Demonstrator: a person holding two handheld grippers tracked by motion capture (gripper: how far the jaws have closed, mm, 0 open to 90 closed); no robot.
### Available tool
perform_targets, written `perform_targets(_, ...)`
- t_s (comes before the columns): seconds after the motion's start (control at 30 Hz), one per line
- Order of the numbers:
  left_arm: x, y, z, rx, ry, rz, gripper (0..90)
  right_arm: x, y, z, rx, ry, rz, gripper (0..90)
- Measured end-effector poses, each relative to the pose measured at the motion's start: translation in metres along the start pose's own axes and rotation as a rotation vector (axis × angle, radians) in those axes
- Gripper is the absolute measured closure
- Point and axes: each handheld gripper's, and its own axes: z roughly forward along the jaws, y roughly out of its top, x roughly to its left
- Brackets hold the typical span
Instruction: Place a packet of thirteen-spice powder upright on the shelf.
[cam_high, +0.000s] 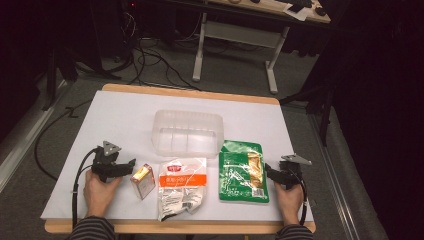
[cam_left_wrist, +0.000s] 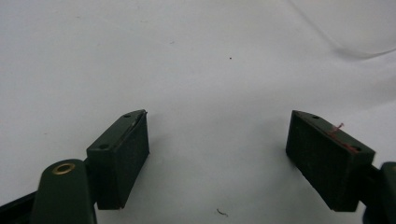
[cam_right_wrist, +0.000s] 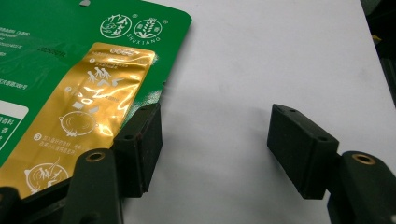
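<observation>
The left gripper (cam_high: 131, 164) is resting on the white table (cam_high: 120, 117), jaws spread and holding nothing, just beside a small orange box (cam_high: 142, 180), while the right gripper (cam_high: 268, 170) is sitting equally released against the green packet (cam_high: 242, 170), a white pouch (cam_high: 181, 186) lying between and a clear tub (cam_high: 187, 132) behind.

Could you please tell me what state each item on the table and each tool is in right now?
Clear plastic tub: upright, empty, no lid.
Green packet: flat on the table, apparently sealed.
White and orange pouch: lying flat, crumpled at its lower end.
Small box: on the table, beside the pouch.
Left tool: open, nothing between the jaws.
Right tool: open, at the green packet's edge, not gripping it.
</observation>
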Motion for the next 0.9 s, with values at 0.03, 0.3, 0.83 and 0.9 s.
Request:
perform_targets(0.03,0.0000,0.0000,0.0000,0.000,0.000,0.000,22.0,0.0002,0.0000,-0.0001,0.000,-0.001,0.001,36.1)
perform_targets(0.3,-0.0001,0.0000,0.0002,0.000,0.005,-0.005,21.1,0.0001,-0.0001,0.0000,0.000,0.000,-0.001,36.1)
perform_targets(0.83,0.0042,0.0011,-0.0006,0.005,-0.006,-0.033,23.7,-0.0002,0.0001,0.0001,0.001,0.001,0.000,36.1)
perform_targets(0.9,0.0047,0.0011,-0.0006,0.005,-0.006,-0.034,26.0,0.0000,0.0001,0.0001,0.001,0.000,0.001,36.1)
